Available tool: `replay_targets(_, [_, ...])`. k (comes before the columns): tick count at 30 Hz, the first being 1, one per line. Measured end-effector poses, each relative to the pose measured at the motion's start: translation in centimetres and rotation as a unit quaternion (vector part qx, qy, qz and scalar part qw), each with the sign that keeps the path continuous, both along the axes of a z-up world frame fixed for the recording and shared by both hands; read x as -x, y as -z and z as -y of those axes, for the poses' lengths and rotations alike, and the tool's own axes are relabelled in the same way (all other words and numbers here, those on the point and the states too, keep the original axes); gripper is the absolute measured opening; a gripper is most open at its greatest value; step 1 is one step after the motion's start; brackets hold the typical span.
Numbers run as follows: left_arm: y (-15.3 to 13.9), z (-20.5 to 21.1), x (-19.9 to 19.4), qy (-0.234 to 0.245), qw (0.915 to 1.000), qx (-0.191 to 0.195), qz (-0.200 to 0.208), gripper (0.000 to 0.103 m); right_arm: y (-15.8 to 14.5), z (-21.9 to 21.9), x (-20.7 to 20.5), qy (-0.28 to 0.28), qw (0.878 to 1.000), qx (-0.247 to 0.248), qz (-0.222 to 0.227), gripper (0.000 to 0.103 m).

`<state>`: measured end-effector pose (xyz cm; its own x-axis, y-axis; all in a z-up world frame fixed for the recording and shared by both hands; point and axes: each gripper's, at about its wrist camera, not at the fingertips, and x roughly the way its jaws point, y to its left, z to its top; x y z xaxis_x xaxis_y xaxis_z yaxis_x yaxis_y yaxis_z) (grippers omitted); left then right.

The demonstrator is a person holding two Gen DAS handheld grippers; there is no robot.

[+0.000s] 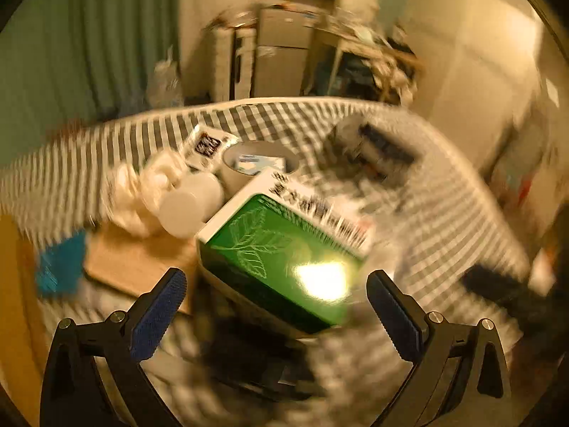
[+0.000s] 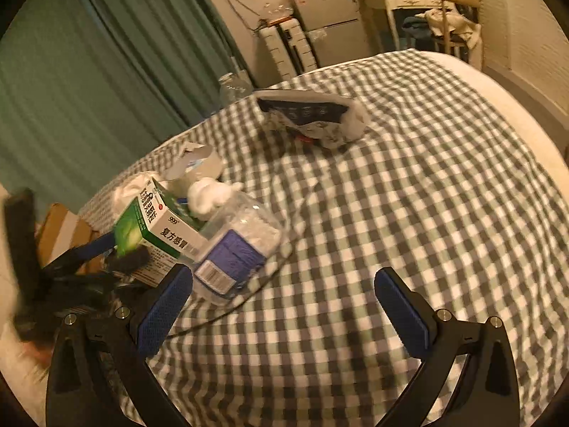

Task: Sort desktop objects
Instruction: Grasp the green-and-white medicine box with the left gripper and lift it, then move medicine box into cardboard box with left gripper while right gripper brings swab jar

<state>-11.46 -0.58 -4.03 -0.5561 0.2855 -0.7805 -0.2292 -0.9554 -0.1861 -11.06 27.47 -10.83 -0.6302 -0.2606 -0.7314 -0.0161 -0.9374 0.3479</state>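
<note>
A green and white medicine box (image 1: 284,249) lies tilted on the checked cloth (image 1: 444,220). My left gripper (image 1: 277,295) is open, and the box's near end sits just ahead of its wide-spread blue pads (image 1: 160,316), with no clear contact; this view is blurred. In the right wrist view the same box (image 2: 156,224) leans against a clear bottle with a blue label (image 2: 238,245), and the left gripper (image 2: 117,252) is a dark blur at its left end. My right gripper (image 2: 284,291) is open over bare cloth, the bottle just beyond its left finger.
Behind the box are a white tape roll (image 2: 199,163), a cotton wad (image 2: 209,192), a white cap (image 1: 192,206) and a small packet (image 1: 208,146). A dark-printed pouch (image 2: 313,117) stands farther back. Cardboard (image 1: 138,267) lies at the left edge. A thin black cable (image 2: 249,299) crosses the cloth.
</note>
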Motion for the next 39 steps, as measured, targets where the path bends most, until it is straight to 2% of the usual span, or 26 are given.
replay_targets(3, [-0.5,-0.7,0.7,-0.064,0.9942,-0.059,0.063,0.103,-0.5,-0.3,-0.5,0.011,1.000,-0.009,-0.005,0.103])
replay_targets(5, [0.0,-1.8,2.0,-0.118,0.9852,-0.066,0.106,0.103,-0.8,-0.3,-0.9,0.015,1.000,-0.016,-0.010,0.103])
replay_targets(7, [0.5,-2.5,3.0,-0.153,0.9774,-0.065,0.131,0.103,-1.0,-0.3,-1.1,0.017,1.000,-0.020,-0.017,0.103])
replay_targets(8, [0.7,-2.8,3.7,-0.186,0.9714,-0.059,0.136,0.103,-1.2,-0.5,-1.3,0.020,0.999,-0.021,-0.021,0.103])
replay_targets(10, [1.2,-2.7,4.5,-0.227,0.9619,-0.045,0.145,0.103,-1.4,-0.8,-1.4,0.022,0.999,-0.021,-0.025,0.103])
replay_targets(11, [1.8,-2.7,5.3,-0.251,0.9545,-0.029,0.158,0.103,-1.4,-0.9,-1.5,0.023,0.999,-0.019,-0.026,0.103])
replay_targets(13, [3.6,-2.6,6.6,-0.263,0.9461,0.003,0.189,0.103,-1.2,-0.9,-1.4,0.023,0.999,-0.019,-0.025,0.103])
replay_targets(14, [4.8,-2.3,7.2,-0.263,0.9417,0.005,0.210,0.103,-1.2,-1.0,-1.4,0.021,0.999,-0.018,-0.025,0.103])
replay_targets(16, [6.6,-1.3,7.3,-0.248,0.9396,-0.017,0.235,0.103,-1.1,-1.0,-1.2,0.018,0.999,-0.018,-0.023,0.103])
replay_targets(18, [6.7,-0.3,6.6,-0.222,0.9473,-0.038,0.227,0.098,-1.0,-0.8,-1.0,0.011,1.000,-0.015,-0.019,0.103])
replay_targets(20, [5.5,1.0,5.0,-0.187,0.9611,-0.044,0.199,0.095,-0.8,-0.6,-0.9,0.002,1.000,-0.009,-0.014,0.103])
replay_targets(24, [2.1,4.3,0.4,-0.171,0.9748,-0.057,0.132,0.091,-0.4,1.0,0.3,-0.018,0.999,0.028,0.002,0.103])
replay_targets(26, [0.6,6.0,-1.2,-0.174,0.9788,-0.046,0.098,0.090,-0.4,2.4,1.6,-0.020,0.999,0.026,0.012,0.103])
replay_targets(29, [-1.4,6.5,-3.1,-0.173,0.9818,-0.029,0.072,0.090,-0.2,5.2,4.8,-0.010,1.000,-0.009,0.013,0.101])
replay_targets(31, [-2.7,6.2,-4.3,-0.167,0.9838,-0.029,0.058,0.090,1.3,5.7,6.6,0.005,0.999,-0.005,0.043,0.095])
replay_targets(32, [-3.2,6.0,-4.7,-0.157,0.9862,-0.024,0.048,0.090,3.2,6.0,7.9,0.025,0.996,0.003,0.088,0.084])
replay_targets(33, [-3.1,5.4,-5.5,-0.149,0.9877,-0.017,0.042,0.090,4.5,6.0,8.2,0.035,0.994,0.029,0.103,0.079])
replay_targets(35, [-3.7,4.7,-5.3,-0.133,0.9903,-0.012,0.037,0.090,5.1,5.7,7.2,0.047,0.993,0.063,0.085,0.076])
replay_targets(39, [-4.8,4.6,-6.4,-0.115,0.9932,-0.003,0.018,0.089,3.3,5.8,5.0,0.024,0.995,0.064,0.072,0.072])
